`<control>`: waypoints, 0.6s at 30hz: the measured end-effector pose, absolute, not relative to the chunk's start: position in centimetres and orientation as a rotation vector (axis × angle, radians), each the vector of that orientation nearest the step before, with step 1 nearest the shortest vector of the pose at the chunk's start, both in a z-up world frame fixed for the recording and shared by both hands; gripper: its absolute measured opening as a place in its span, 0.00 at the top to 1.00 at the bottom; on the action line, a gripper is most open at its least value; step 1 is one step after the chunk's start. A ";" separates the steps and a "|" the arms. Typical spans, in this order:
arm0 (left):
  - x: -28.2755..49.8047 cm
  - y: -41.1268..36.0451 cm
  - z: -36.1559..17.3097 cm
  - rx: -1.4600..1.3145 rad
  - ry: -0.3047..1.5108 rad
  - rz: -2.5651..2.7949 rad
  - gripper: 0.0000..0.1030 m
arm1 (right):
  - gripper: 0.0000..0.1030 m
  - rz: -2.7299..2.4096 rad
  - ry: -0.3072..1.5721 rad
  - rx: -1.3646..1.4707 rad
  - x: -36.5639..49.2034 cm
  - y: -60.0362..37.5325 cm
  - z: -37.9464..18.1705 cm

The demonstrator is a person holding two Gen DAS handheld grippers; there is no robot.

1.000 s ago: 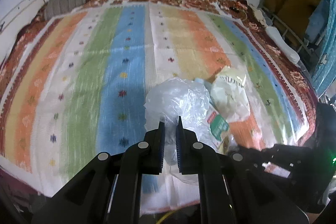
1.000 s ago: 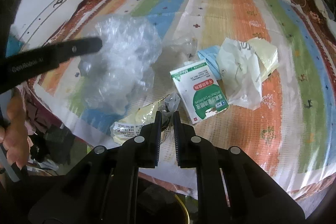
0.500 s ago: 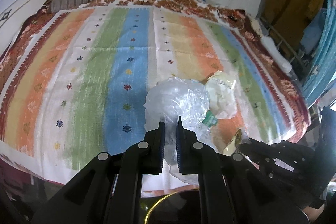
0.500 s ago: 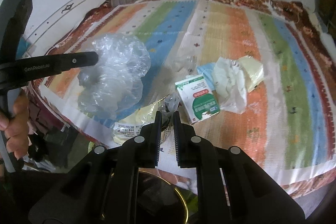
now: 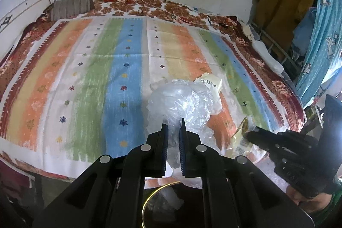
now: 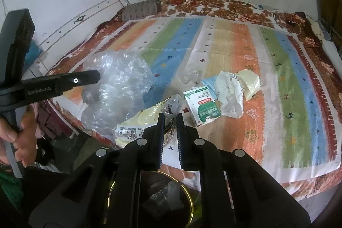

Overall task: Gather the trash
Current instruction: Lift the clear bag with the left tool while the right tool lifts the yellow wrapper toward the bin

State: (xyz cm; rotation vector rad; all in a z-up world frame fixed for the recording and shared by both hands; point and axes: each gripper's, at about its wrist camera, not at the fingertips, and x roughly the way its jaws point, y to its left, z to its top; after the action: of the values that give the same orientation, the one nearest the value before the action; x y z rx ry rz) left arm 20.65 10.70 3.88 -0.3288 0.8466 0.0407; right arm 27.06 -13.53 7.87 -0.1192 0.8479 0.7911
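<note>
While open, bin [image 6: 188, 198] holds plastic scraps [image 6: 162, 196].

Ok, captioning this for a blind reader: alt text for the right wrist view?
The right gripper pinches a yellow wrapper above a gold-rimmed bin, beside the left gripper holding crumpled clear plastic. A green-and-white carton and white bag lie on the striped bedspread.

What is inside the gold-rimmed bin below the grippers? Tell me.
Inside the gold-rimmed bin, crumpled clear plastic and something dark lie near the bottom. The black gripper bodies cover most of the opening, so the rest of its contents cannot be seen.
</note>
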 end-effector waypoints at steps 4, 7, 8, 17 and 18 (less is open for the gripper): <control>19.2 10.1 4.4 -0.350 0.825 0.021 0.92 | 0.90 0.791 0.821 -0.125 25.8 -14.4 8.5; 18.0 9.6 5.0 -0.347 0.800 0.008 0.92 | 0.90 0.793 0.813 -0.119 25.1 -15.0 8.5; 17.6 9.5 5.1 -0.348 0.794 0.005 0.92 | 0.90 0.800 0.816 -0.111 24.8 -15.2 8.5; 14.4 9.1 5.1 -0.361 0.765 -0.007 0.92 | 0.90 0.820 0.800 -0.108 21.7 -16.6 8.3; 14.1 9.1 5.1 -0.364 0.764 -0.006 0.92 | 0.90 0.821 0.799 -0.110 21.5 -16.6 8.3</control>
State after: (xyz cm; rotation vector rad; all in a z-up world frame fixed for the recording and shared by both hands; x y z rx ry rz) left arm 14.14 9.14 5.12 -0.3638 0.7635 -0.0058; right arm 21.48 -16.63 8.31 -0.1100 0.7988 0.8206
